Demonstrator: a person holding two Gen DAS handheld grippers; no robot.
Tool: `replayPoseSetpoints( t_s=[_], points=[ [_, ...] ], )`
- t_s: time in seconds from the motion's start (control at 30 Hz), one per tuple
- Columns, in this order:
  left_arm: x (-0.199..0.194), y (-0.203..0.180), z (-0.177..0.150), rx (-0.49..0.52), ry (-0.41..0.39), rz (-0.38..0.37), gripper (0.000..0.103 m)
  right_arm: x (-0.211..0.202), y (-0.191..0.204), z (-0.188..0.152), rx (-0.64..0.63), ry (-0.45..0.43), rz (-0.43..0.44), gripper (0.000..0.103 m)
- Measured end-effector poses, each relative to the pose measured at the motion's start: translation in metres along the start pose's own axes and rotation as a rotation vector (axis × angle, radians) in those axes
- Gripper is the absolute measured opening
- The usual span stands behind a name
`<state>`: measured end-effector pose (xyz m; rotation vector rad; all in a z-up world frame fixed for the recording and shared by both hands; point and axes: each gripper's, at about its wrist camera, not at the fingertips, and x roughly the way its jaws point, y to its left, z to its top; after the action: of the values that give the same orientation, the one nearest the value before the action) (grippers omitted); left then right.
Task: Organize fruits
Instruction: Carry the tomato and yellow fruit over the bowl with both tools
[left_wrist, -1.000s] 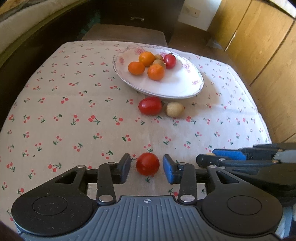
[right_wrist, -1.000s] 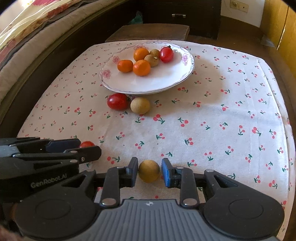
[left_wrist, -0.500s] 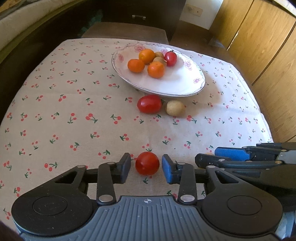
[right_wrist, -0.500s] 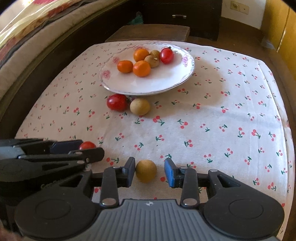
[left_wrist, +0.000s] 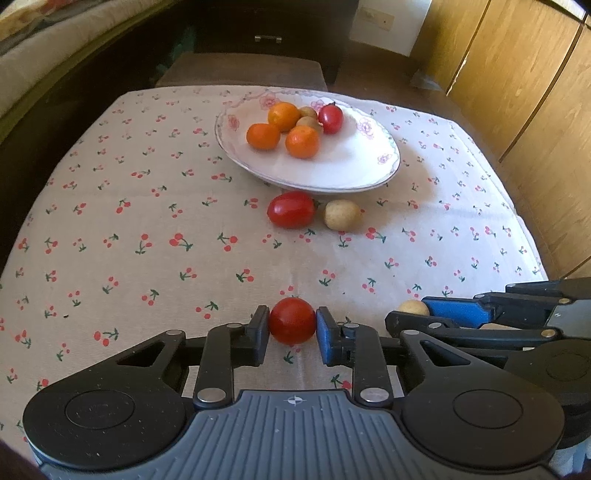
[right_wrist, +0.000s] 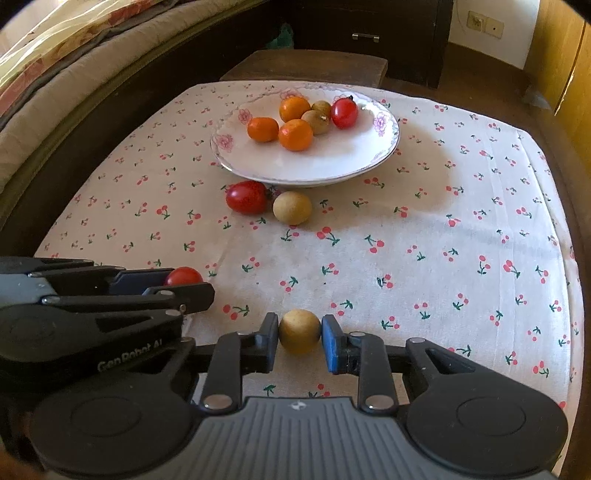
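Left hand-held gripper (left_wrist: 291, 334) now has its jaws pressed against both sides of the round red tomato (left_wrist: 292, 321), where half a second ago they stood apart from it with a gap on each side. Right hand-held gripper (right_wrist: 299, 341) has likewise drawn in on the tan fruit (right_wrist: 299, 331); its blue pad touches, though a sliver of gap may remain on the black side. Both fruits sit near the front edge of the table (left_wrist: 110, 206), seemingly not yet lifted. By my judgement both grasps are made or nearly so, and carrying to the plate (left_wrist: 369, 173) comes next. Further out nothing has shifted: an oblong tomato (left_wrist: 291, 209) and a pale fruit (left_wrist: 341, 215) lie on the cloth just before the plate, which holds three oranges, two brownish fruits and a tomato toward the far edge.
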<state>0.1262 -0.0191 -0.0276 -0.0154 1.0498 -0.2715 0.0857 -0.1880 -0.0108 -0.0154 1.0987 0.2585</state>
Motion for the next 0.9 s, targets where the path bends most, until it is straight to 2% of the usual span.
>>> replayPoseSetpoints(
  t_s=[0.43,0.9],
  points=[
    [-0.013,-0.001,0.015,-0.017,-0.051,-0.033,0.033,-0.014,-0.008,0.014,0.045,-0.065,0.017,0.027],
    [-0.012,-0.003,0.048,-0.008,-0.104,-0.014,0.032,-0.014,-0.017,0.045,0.074,-0.129,0.022,0.028]
  ],
)
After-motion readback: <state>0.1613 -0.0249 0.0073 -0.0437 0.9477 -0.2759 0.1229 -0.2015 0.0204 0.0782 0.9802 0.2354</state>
